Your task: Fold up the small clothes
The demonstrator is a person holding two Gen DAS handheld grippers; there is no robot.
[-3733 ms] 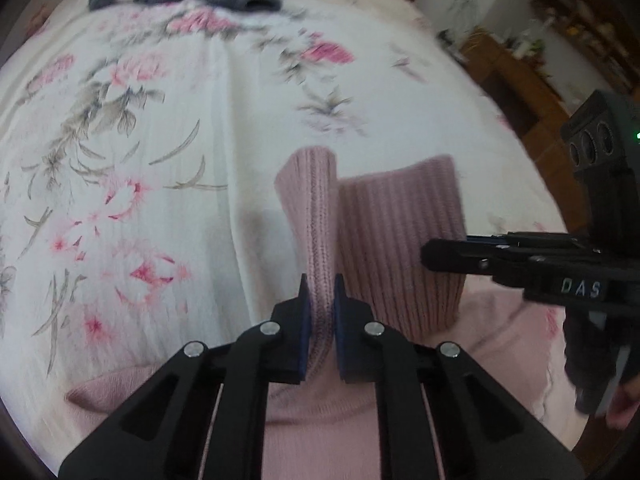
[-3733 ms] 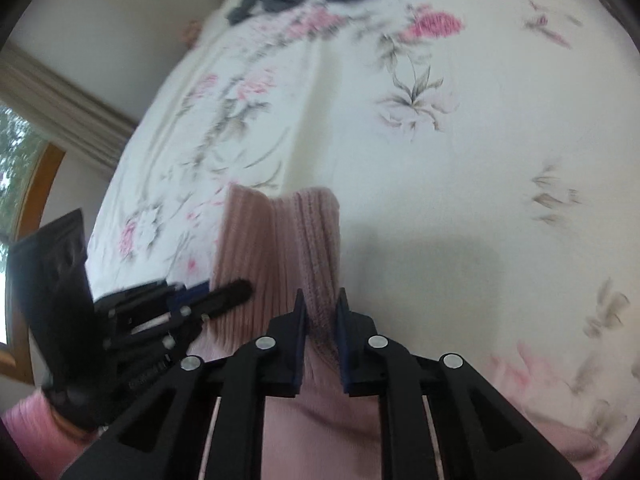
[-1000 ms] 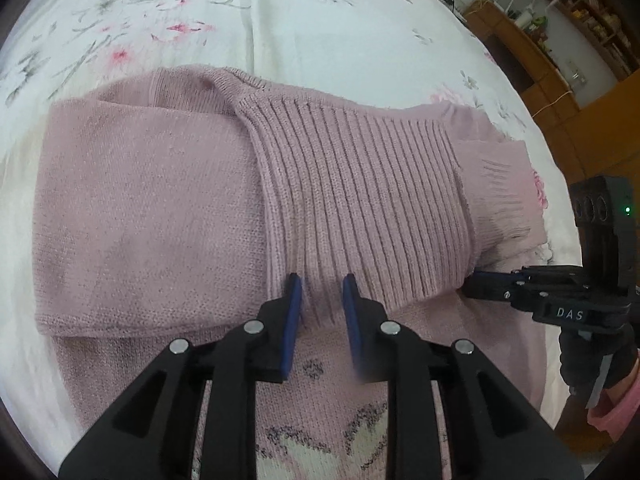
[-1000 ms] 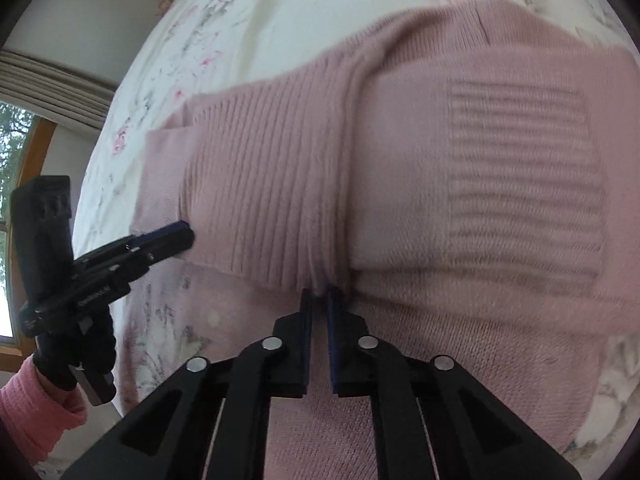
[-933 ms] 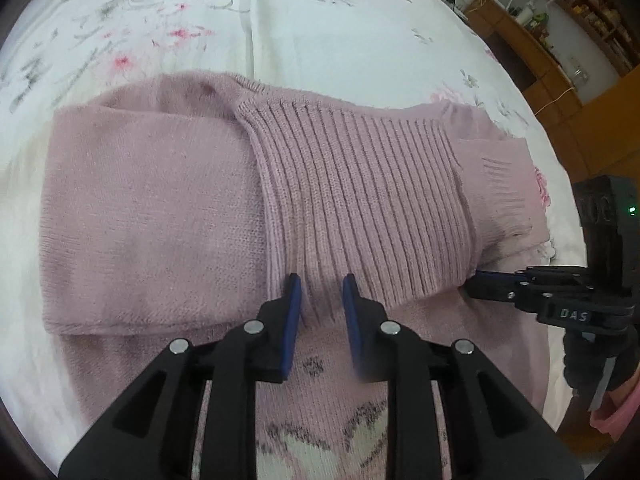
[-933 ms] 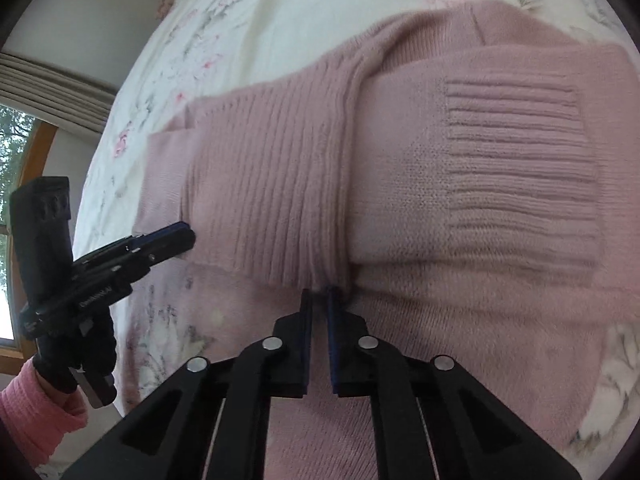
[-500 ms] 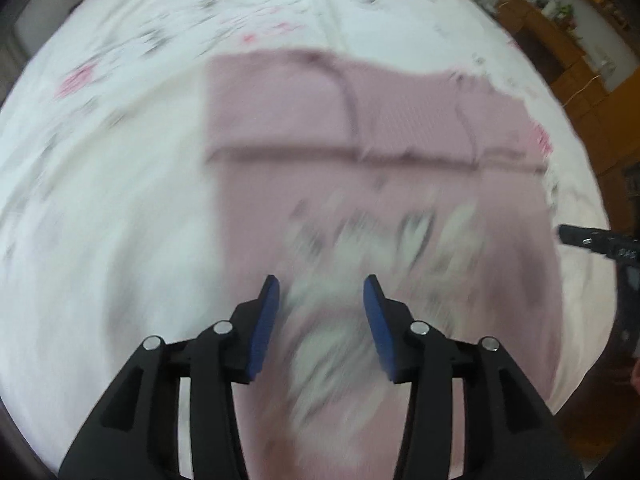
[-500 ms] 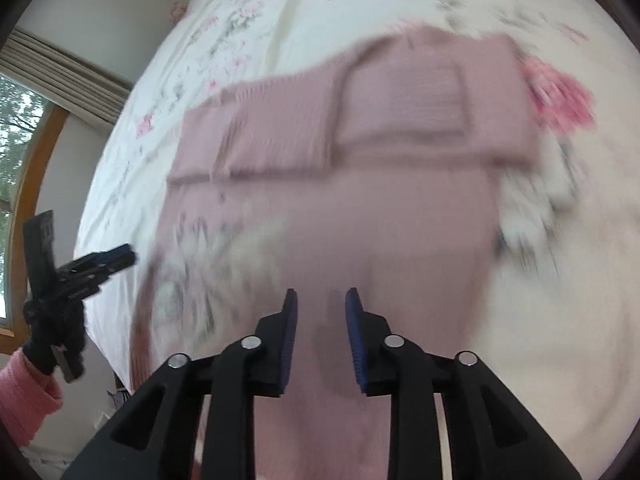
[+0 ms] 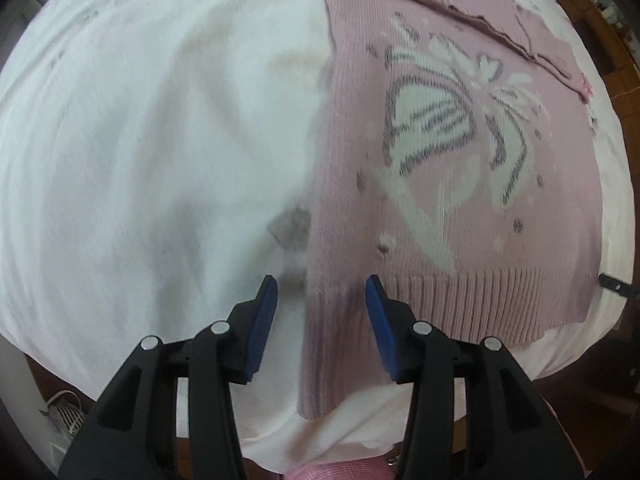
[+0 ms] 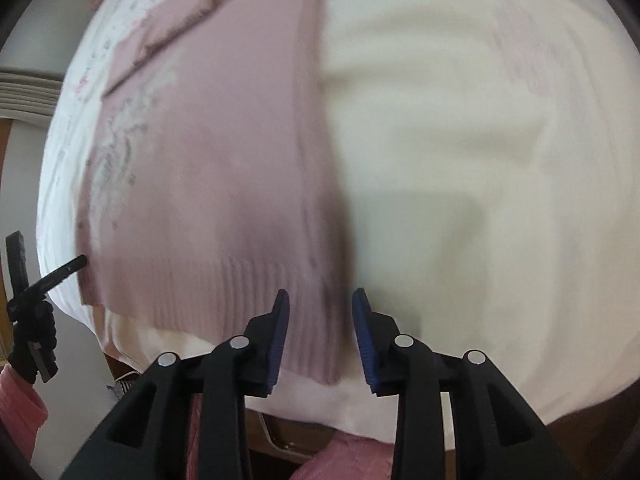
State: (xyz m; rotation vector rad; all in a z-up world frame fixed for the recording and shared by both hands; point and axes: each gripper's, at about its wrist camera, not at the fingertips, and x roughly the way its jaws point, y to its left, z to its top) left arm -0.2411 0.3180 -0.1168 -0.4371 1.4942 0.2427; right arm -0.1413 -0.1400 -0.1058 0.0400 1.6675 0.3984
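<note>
Both tools [image 9: 322, 296] [image 10: 318, 312] gape over sweater [image 9: 460, 160] hem corners.

I am in a home bedroom: a bed [image 9: 140, 140] under a white sheet with faint flower prints fills my view, wooden furniture [image 9: 596, 20] stands at the far right, and pleated curtains [image 10: 24, 96] hang at the left.

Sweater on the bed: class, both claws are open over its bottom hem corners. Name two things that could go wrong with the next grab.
1. The left claw straddles the sweater edge, so it may pinch the sheet too.
2. The hem lies at the bed edge; lifting the corners unevenly, or with the right claw gripping one layer, could skew the fold.
</note>
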